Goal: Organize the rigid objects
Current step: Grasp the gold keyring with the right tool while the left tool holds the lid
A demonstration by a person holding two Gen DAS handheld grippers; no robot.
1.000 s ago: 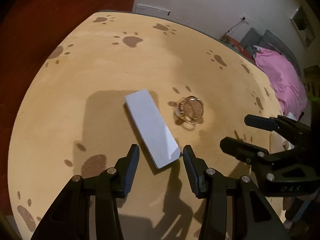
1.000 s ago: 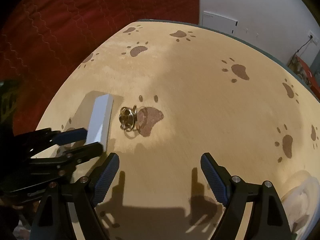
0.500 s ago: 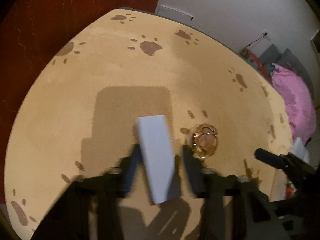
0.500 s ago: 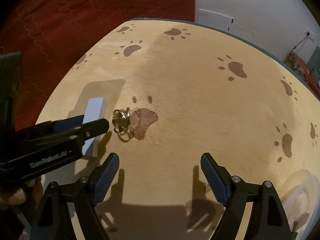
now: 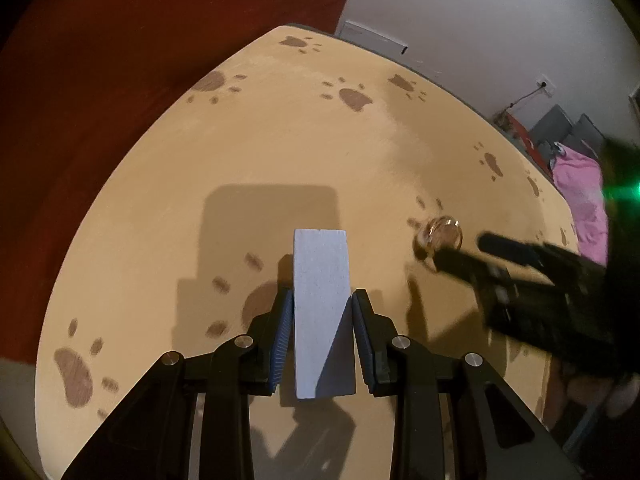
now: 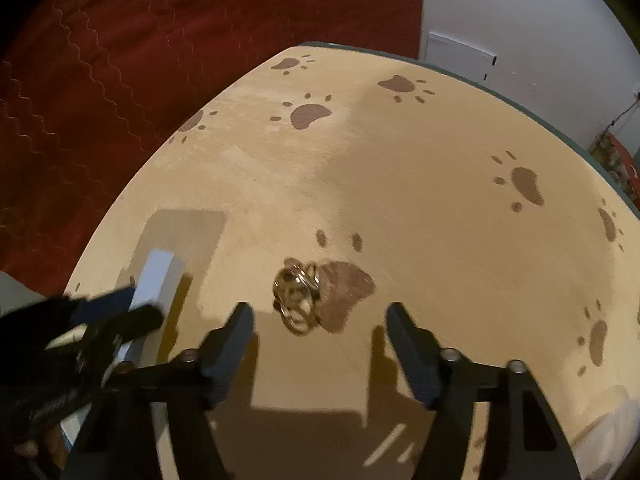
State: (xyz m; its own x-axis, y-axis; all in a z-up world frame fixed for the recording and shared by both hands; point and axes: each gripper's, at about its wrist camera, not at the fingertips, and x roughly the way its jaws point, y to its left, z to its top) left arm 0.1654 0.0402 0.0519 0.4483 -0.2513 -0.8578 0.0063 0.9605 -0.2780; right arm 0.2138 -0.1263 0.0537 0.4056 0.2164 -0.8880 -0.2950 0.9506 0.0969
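Note:
A long pale grey-blue rectangular block point(image 5: 322, 312) is between the fingers of my left gripper point(image 5: 322, 334), which is shut on it and holds it above the tan paw-print mat point(image 5: 280, 160). The block also shows in the right wrist view point(image 6: 156, 276), held by the left gripper point(image 6: 120, 316). A small clear glass dish with metal rings point(image 6: 298, 296) lies on the mat just ahead of my right gripper point(image 6: 320, 344), which is open and empty. The dish shows in the left wrist view point(image 5: 442, 234), with the right gripper point(image 5: 472, 254) close behind it.
The mat point(image 6: 400, 184) covers a table beside a red quilted bedspread point(image 6: 120, 60). A white wall point(image 5: 480, 20) stands behind, with pink cloth point(image 5: 580, 200) at the right. A whitish object point(image 6: 612, 420) lies at the mat's lower right.
My left gripper closed on the block and raised it, turning it straight between the fingers. My right gripper moved left and forward toward the glass dish.

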